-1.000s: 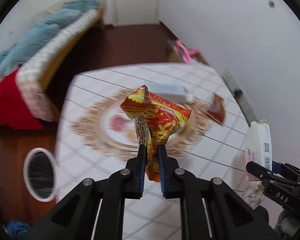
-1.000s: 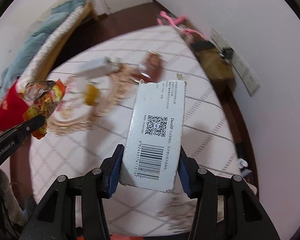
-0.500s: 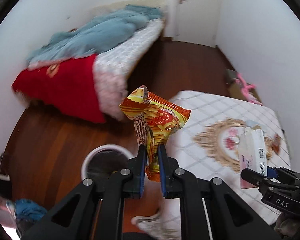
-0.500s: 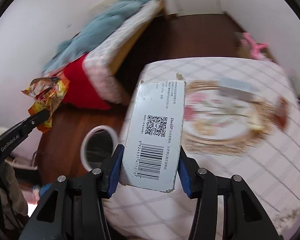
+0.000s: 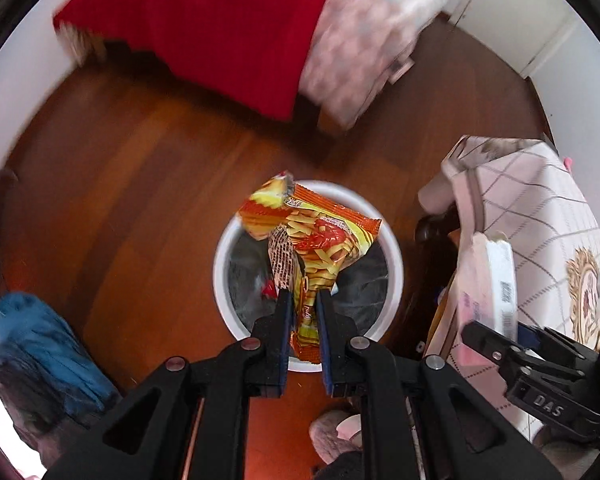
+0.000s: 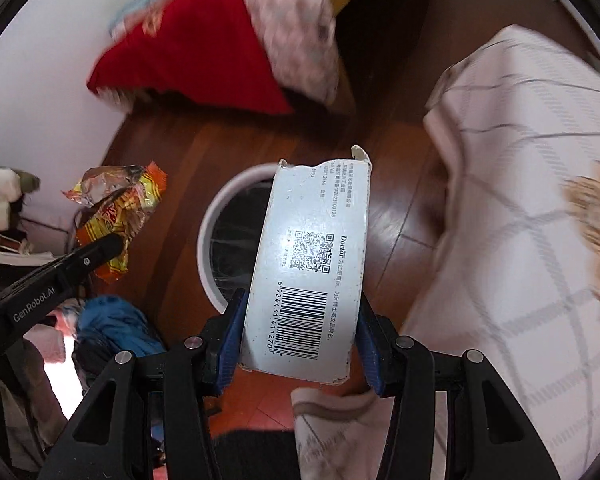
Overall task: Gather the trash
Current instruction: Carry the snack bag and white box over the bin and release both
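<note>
Left wrist view: the left gripper (image 5: 303, 300) is clenching its blue-padded jaws on the lower end of one orange and yellow snack wrapper (image 5: 316, 240), which is printed with pictures of fries; its lettering is too small to read. The wrapper is hanging directly above the open mouth of one round white trash bin (image 5: 394, 264) that is standing on the brown wooden floor (image 5: 140, 200). The bin is lined with a dark bag and is already holding some scraps. At the right edge the right gripper (image 5: 496, 336) is showing the raised letters "DAS" on its body.

Right wrist view: the right gripper (image 6: 300, 320) is grasping one white carton (image 6: 312, 256) across its width, torn end pointing away. The carton is carrying one QR code, one barcode beginning "6 92443", the word "Doctor" and lines of Chinese print. It is hovering over the right part of the same bin (image 6: 216, 216), hiding that side of the rim. To the left, the left gripper (image 6: 112, 240), marked "GenRobot.AI", is holding the wrapper (image 6: 120, 208).

Surroundings: one table with a white grid-patterned cloth (image 6: 532, 200) is standing just right of the bin; one red blanket (image 5: 228, 28) is draping off a bed behind; one blue cloth (image 5: 48, 336) is lying on the floor at left.
</note>
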The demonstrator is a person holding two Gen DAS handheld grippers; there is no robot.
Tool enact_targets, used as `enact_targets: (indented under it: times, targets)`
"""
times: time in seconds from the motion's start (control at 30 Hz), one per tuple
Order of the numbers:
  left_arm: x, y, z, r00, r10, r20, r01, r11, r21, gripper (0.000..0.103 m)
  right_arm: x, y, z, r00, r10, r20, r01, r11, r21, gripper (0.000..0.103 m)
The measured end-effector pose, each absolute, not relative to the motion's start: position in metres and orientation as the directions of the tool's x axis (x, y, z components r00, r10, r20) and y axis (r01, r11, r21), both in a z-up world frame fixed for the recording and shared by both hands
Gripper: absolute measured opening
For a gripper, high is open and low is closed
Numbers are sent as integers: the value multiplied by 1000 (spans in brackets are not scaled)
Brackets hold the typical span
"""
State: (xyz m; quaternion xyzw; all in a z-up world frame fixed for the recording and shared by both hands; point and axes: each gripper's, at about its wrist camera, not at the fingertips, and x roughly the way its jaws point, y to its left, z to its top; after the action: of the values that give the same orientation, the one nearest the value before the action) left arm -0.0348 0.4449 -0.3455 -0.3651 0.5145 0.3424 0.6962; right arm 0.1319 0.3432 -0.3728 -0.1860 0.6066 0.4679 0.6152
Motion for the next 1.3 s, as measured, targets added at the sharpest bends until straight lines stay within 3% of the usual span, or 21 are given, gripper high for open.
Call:
enact_targets:
  times: [0.3, 0.37, 0.43, 0.53, 0.57, 0.6, 0.63, 0.83, 1.3]
  targets:
    - [-41, 471, -418, 177, -24, -984, -883, 437, -169, 16, 130, 414, -459, -214, 213, -953, -829, 477, 293, 52]
    - [-43, 475, -425, 153, -25, -988, -893, 424, -149, 32, 128, 425, -468, -208, 199, -958, -842, 461, 279, 53]
    - [-49, 477, -426, 140, -10, -990, -903, 410, -132, 71, 134, 434, -470, -203, 195, -960, -851, 450, 271, 53]
    - [-55, 479, -424, 131, 18, -991, -911, 397, -113, 83, 138, 444, -472, -194, 200, -960, -854, 447, 266, 54]
    - [-57, 480, -424, 122, 24, -992, -914, 393, -103, 87, 137, 445, -471, -184, 201, -962, -856, 448, 257, 60]
    - [-59, 480, -422, 109, 37, -993, -916, 392, -86, 98, 138, 445, -468, -167, 203, -965, -858, 452, 244, 73]
    - [-61, 479, -419, 107, 46, -993, -915, 395, -80, 101, 138, 445, -464, -154, 210, -965, -860, 453, 236, 78]
    - [-70, 472, -396, 87, 126, -988, -916, 401, -30, 101, 137, 439, -440, -88, 232, -969, -867, 461, 189, 103]
    - [-81, 432, -333, 105, 244, -964, -901, 434, 13, 103, 118, 381, -380, 4, 265, -964, -878, 463, 123, 103]
